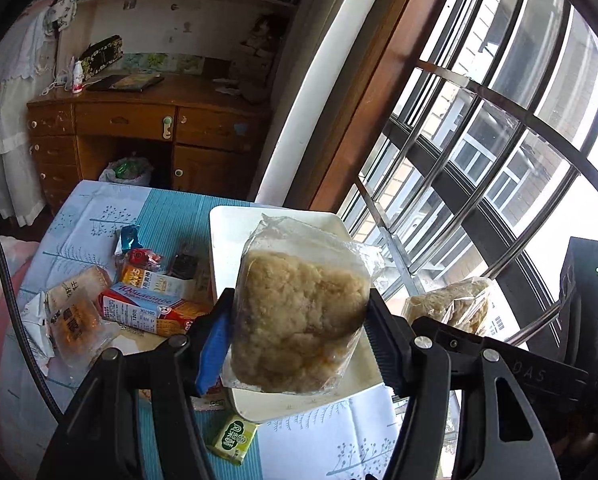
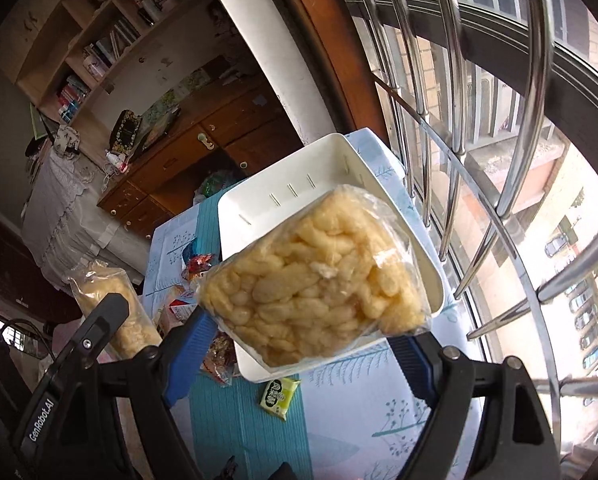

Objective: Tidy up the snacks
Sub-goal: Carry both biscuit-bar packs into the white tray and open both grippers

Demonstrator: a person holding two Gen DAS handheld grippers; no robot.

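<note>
Left jaws: the left gripper (image 1: 299, 320) is closed across the width of a clear bag of brown crumbly snack (image 1: 299, 316), pinched at both sides and held up in the air
Right jaws: the right gripper (image 2: 299, 336) is closed on a clear bag of pale puffed snack (image 2: 319, 280), its blue pads pressing the bag's lower corners
Where the bags are: both hang above the white bin (image 2: 295, 184), neither touching it; in the left wrist view the right gripper's bag (image 1: 451, 304) shows just beside the first, toward the window
Bin: it sits on the blue patterned tablecloth (image 2: 339, 420) at the window side and looks empty, though the held bags hide much of its floor
Loose snacks: a red and white biscuit box (image 1: 147, 312), an orange wrapped pastry (image 1: 75, 320) and small sweets lie on the cloth left of the bin; a green packet (image 2: 277, 394) lies just in front of it
Step in hand: carrying two bags to the bin, likely the first items in
Next move: lower each bag inside the walls, side by side, then let the jaws part; the slippery film and soft contents call for a gentle, low release
</note>
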